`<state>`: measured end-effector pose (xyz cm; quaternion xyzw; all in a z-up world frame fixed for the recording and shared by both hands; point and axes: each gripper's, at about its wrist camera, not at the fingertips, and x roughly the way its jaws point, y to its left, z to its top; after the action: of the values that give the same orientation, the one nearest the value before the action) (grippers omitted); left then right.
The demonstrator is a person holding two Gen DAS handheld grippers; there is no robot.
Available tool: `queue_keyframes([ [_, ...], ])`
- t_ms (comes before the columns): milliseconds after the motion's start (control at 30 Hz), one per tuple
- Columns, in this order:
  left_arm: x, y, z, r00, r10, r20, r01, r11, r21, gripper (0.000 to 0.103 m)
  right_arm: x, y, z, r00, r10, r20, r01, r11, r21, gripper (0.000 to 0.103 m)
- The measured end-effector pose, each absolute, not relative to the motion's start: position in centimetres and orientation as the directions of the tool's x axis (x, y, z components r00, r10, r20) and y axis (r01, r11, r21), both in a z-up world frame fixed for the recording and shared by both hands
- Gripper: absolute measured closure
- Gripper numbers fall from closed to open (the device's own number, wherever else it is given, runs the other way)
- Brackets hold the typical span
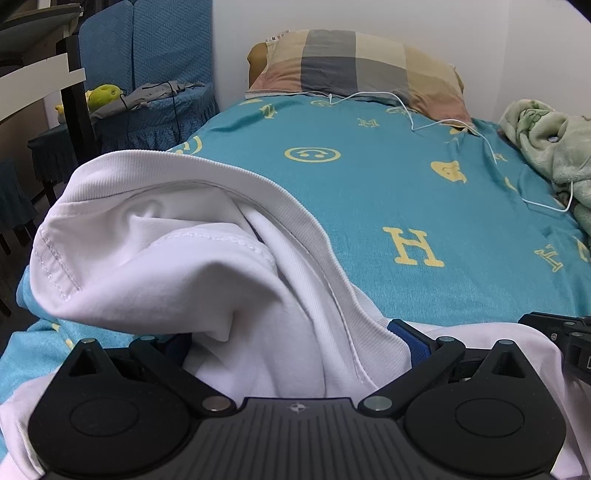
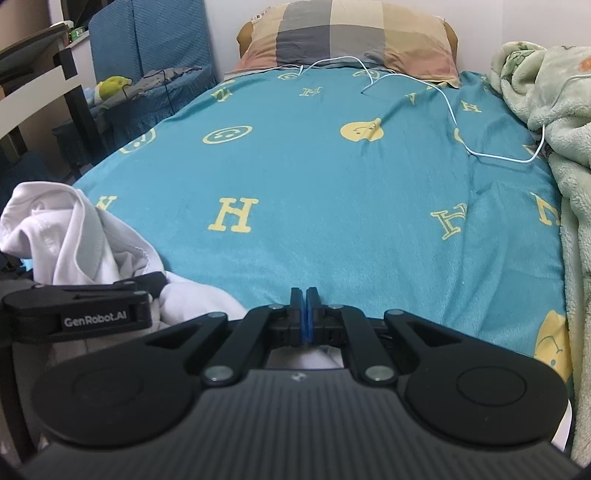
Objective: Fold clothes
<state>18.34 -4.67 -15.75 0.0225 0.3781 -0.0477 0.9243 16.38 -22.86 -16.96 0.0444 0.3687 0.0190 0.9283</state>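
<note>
A white garment [image 1: 192,266] lies bunched at the near edge of the bed, its ribbed collar arching over the heap. My left gripper [image 1: 295,343] is open, with its fingers wide apart and the bunched cloth heaped between them; the cloth hides the left fingertip. In the right wrist view the same garment [image 2: 74,236] sits at the left, beside the left gripper [image 2: 110,295]. My right gripper [image 2: 306,314] has its blue pads pressed together. A bit of white cloth shows just under it, and I cannot tell whether any is pinched.
The bed has a teal sheet [image 2: 314,177] with yellow letters and faces. A plaid pillow [image 2: 347,33] lies at the head. A white cable [image 2: 454,122] trails across the sheet. A green blanket [image 2: 554,110] is piled along the right. Blue covered chairs [image 1: 147,74] stand at the left.
</note>
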Motion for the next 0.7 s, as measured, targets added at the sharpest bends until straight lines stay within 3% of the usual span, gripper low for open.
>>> queue_keyframes([
  [500, 18.6, -4.7, -16.0, 0.71, -0.064, -0.701, 0.104, 0.994, 0.015, 0.0, 15.4, -21.0, -16.5, 0.754, -0.009, -0.657, -0.038, 0.998, -0.056, 0.097],
  [700, 18.6, -4.7, -16.0, 0.71, -0.064, -0.701, 0.104, 0.994, 0.015, 0.0, 15.7, -21.1, -16.7, 0.752, -0.009, -0.659, -0.034, 0.998, -0.053, 0.097],
])
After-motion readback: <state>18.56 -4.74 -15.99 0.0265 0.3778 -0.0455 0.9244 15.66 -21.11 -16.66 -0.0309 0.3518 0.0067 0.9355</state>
